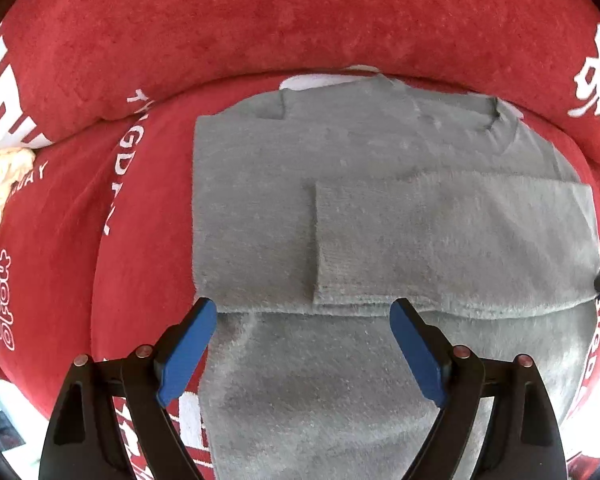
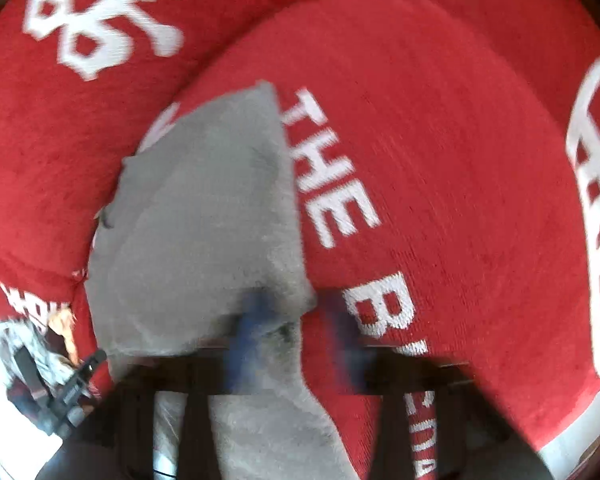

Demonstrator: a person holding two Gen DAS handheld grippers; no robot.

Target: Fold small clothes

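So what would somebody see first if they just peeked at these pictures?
Probably the fuzzy grey sweater, lying mid-picture on a bright red cover with big white letters, one sleeve folded across it. Next, the left gripper hangs open over the sweater's lower part, its blue pads spread wide. In the blurry right view, the right gripper is at the sweater's edge.

A grey sweater (image 1: 260,184) lies on the red lettered cover (image 1: 148,184).
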